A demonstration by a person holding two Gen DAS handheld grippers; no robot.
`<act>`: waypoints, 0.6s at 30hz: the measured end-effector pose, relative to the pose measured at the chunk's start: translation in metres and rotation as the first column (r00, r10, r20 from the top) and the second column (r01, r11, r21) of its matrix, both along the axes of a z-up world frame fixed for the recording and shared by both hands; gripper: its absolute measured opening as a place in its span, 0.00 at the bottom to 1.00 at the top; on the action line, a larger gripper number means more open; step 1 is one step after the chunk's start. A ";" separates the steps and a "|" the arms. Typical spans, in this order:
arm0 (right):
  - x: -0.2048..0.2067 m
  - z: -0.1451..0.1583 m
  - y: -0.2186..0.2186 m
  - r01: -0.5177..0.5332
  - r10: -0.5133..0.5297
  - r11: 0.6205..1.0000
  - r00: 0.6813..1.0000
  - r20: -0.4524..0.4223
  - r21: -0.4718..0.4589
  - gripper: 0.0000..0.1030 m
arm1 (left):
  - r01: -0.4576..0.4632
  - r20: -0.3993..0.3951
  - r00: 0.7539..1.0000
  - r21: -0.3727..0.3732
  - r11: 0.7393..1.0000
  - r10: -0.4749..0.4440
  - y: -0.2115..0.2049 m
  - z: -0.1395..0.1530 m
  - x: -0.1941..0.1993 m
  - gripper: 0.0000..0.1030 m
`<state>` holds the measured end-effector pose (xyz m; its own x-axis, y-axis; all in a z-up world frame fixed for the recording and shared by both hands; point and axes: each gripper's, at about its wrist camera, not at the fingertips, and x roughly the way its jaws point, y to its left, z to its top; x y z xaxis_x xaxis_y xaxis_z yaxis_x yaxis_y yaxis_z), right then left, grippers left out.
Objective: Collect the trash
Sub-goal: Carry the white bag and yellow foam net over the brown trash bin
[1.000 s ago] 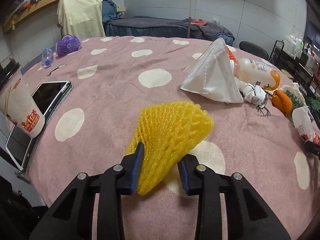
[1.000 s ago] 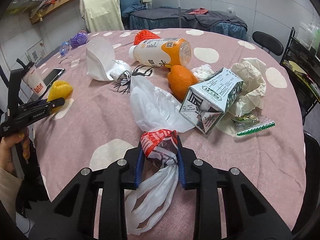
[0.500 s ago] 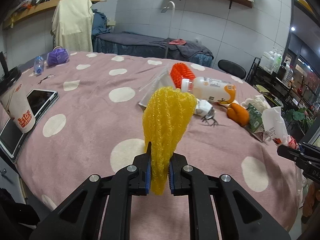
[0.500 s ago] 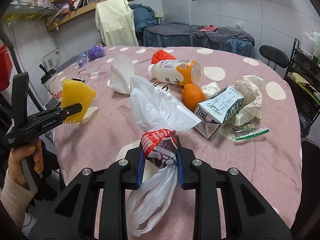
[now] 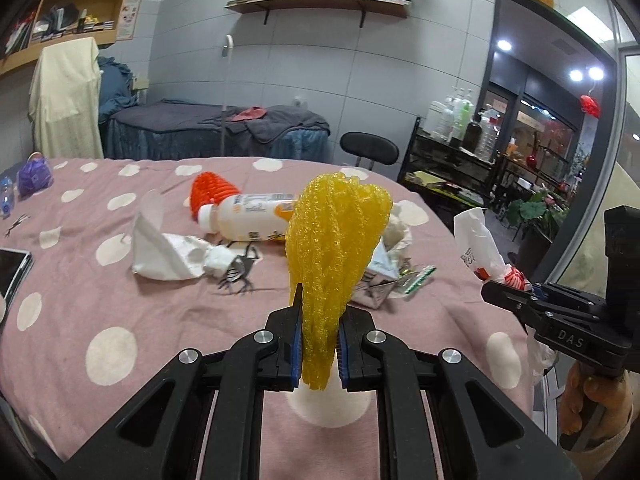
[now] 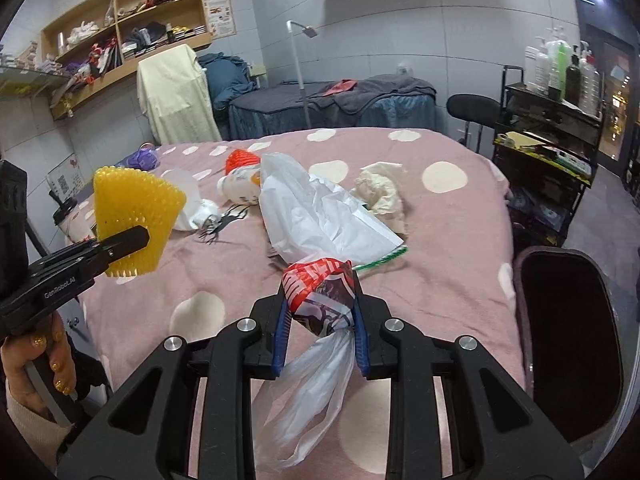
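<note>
My left gripper [image 5: 319, 342] is shut on a yellow foam fruit net [image 5: 336, 248] and holds it upright above the pink dotted table [image 5: 100, 304]. It also shows at the left of the right wrist view [image 6: 134, 218]. My right gripper [image 6: 319, 334] is shut on the bunched neck of a white plastic bag [image 6: 320, 212] with red print, lifted off the table. That bag shows at the right of the left wrist view [image 5: 478, 240]. On the table lie a white mask [image 5: 160, 246], an orange-capped drink bottle [image 5: 250, 218], an orange foam net [image 5: 210, 194] and crumpled paper [image 6: 380, 196].
A phone [image 5: 12, 270] lies at the table's left edge and a paper cup [image 6: 66, 220] stands near it. A purple item [image 5: 34, 174] sits at the far left. A dark chair [image 6: 568, 340] stands by the table's right side. A shelf trolley [image 6: 548, 140] stands beyond.
My left gripper closed on the yellow net and lifted it off the table, swinging toward the right. My right gripper raised the bag higher.
</note>
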<state>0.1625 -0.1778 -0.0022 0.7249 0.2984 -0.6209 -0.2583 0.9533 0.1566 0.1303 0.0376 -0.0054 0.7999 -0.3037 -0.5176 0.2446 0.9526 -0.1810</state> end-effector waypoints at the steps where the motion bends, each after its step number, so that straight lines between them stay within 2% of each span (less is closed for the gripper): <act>1: -0.001 0.002 -0.010 0.024 -0.024 1.000 1.000 0.005 -0.001 0.26 | 0.025 0.006 1.000 -0.004 1.000 -0.025 -0.009 0.003 0.002 0.13; 6: -0.006 0.006 -0.064 0.158 -0.157 0.987 0.987 0.028 -0.026 0.26 | 0.121 0.021 0.992 -0.008 0.993 -0.120 -0.047 0.009 0.007 0.13; 11: -0.002 -0.002 -0.123 0.300 -0.298 0.950 0.954 0.028 -0.091 0.26 | 0.228 0.025 0.973 -0.008 0.974 -0.228 -0.090 0.012 0.011 0.13; 18: 0.024 -0.042 -0.206 0.420 -0.434 0.898 0.895 -0.102 -0.133 0.26 | 0.352 -0.005 0.936 -0.017 0.936 -0.352 -0.139 0.010 0.024 0.13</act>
<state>0.1867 -0.3834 -0.0439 0.6812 -0.0938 -0.7261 0.1922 0.9799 0.0537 0.1544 -0.1015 0.0048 0.6366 -0.5731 -0.5161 0.5618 0.8030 -0.1986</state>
